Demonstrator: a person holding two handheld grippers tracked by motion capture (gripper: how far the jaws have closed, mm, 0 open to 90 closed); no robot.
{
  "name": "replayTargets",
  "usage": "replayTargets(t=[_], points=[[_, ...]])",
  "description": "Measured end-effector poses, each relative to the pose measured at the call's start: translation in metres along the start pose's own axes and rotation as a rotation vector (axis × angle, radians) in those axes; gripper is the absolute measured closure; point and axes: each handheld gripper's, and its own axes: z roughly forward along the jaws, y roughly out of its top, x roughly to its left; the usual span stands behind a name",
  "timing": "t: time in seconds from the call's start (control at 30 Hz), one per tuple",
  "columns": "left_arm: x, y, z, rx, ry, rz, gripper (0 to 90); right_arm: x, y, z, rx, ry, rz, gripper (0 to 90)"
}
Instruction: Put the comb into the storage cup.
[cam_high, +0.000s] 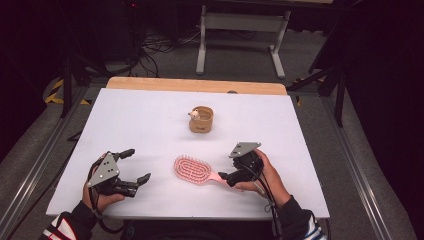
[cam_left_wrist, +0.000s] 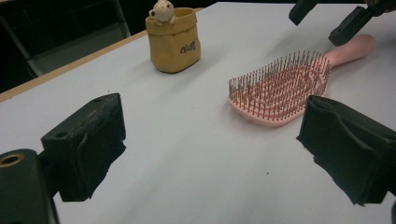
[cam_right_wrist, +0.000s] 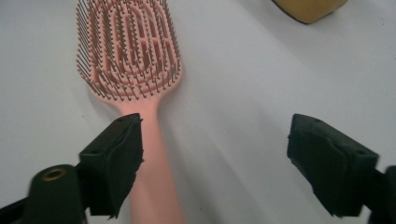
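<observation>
Hairbrush (cam_high: 192, 169) flat mid-tabletop (cam_high: 150, 120), handle beside spread fingers of right gripper (cam_high: 231, 176), nothing pinched, left gripper (cam_high: 134, 167) spread likewise, well apart, yellow pouch (cam_high: 201, 119) farther back, front edge near both hands

The pink hairbrush (cam_high: 192, 170) lies flat on my white table (cam_high: 150, 125) with its little bristles pointing up, its round head toward my left side and its thin handle toward my right side, near my edge.
</observation>
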Motion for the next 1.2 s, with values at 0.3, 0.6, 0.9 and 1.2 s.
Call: replayTargets(t=[0.3,0.6,0.9,1.2], points=[[0.0,0.0,0.001,0.009,-0.018,0.002,7.5,0.01,0.017,0.018,0.089,0.077,-0.042,7.2],[-0.001,0.0,0.0,0.013,-0.019,0.009,7.5,0.016,0.022,0.043,0.266,0.097,-0.071,15.0],[-0.001,0.0,0.0,0.018,-0.02,0.01,7.6,0.013,0.024,0.043,0.26,0.133,-0.083,36.1],[-0.001,-0.001,0.003,0.026,-0.025,0.006,7.6,0.023,0.024,0.039,0.232,0.18,-0.144,66.7]])
